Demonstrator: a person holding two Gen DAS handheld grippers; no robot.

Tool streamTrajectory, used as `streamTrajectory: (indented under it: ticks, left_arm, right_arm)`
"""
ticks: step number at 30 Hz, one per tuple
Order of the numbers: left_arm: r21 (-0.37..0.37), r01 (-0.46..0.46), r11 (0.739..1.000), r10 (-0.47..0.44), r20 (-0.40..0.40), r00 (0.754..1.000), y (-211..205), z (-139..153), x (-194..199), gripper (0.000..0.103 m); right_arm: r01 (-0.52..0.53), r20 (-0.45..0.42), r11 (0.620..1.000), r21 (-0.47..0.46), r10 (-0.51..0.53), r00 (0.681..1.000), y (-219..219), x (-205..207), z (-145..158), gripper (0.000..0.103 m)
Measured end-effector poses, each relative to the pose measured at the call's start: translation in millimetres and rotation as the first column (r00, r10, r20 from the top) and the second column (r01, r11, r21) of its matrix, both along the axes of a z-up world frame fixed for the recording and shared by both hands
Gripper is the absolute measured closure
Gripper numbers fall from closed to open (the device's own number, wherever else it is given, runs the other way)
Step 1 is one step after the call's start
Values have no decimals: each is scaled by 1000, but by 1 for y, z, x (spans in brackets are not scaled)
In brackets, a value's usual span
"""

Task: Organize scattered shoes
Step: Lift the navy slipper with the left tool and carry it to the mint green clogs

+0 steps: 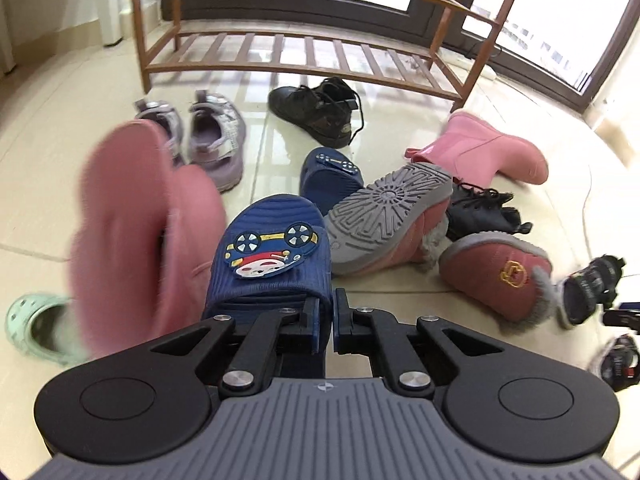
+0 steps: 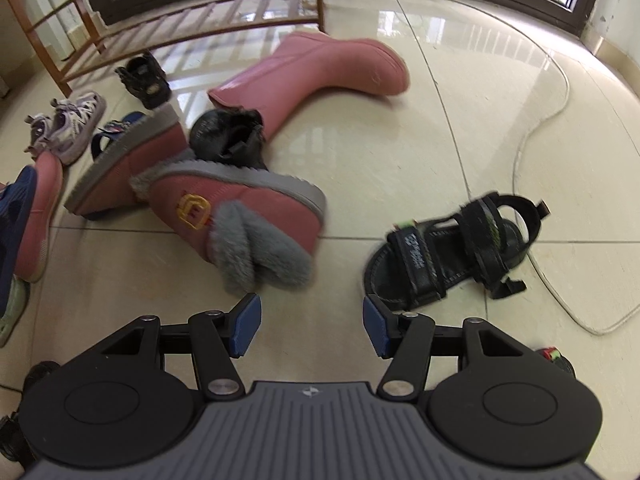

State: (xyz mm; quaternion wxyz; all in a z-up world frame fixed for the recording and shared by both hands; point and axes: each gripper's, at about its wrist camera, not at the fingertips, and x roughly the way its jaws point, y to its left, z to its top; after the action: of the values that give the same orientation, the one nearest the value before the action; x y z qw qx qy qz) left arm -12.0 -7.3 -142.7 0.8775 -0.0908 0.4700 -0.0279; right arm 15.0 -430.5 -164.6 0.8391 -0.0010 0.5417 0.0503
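Two grippers work over a tiled floor (image 2: 440, 128) strewn with shoes. The left gripper (image 1: 328, 316) is clamped on the heel edge of a blue cartoon slipper (image 1: 272, 256), which extends straight ahead of its fingers. Just left of them a blurred pink boot (image 1: 132, 216) looms close; ahead and right lie a pink fur-lined boot (image 1: 496, 276) and its mate, sole up (image 1: 388, 216). A second blue slipper (image 1: 332, 176) lies just beyond the held one. Well ahead stands a wooden shoe rack (image 1: 304, 52). The right gripper (image 2: 311, 326) has its jaws spread wide apart, holding nothing. The fur-lined boot lies just ahead-left of its fingers, and a black sandal (image 2: 448, 248) ahead-right, near the right fingertip.
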Motion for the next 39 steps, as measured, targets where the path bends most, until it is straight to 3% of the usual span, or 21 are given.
streamTrajectory:
  ticks: [5,13,26,33,39]
  left_arm:
    - [-50,-43,998,42,-13,999,28,36,-25,95]
    - [-41,-80,996,80,16,997,56,80,-61,94]
    - [-47,100,994,-99,27,995,22,87,-72,94]
    - [-27,0,1000,2,83,997,37,108,-88,94]
    - [24,-191,981,187,117,975,76,124,-113,94]
  right_arm:
    - [3,4,1000,6,-3,1000,4,-2,5,40]
    - [7,11,1000,16,-7,1000,12,-4,14,40]
    - [14,22,999,33,-15,1000,23,-9,28,40]
    - [74,6,997,36,-74,997,4,-19,22,40]
    - [87,4,996,27,-87,996,3,-17,18,40]
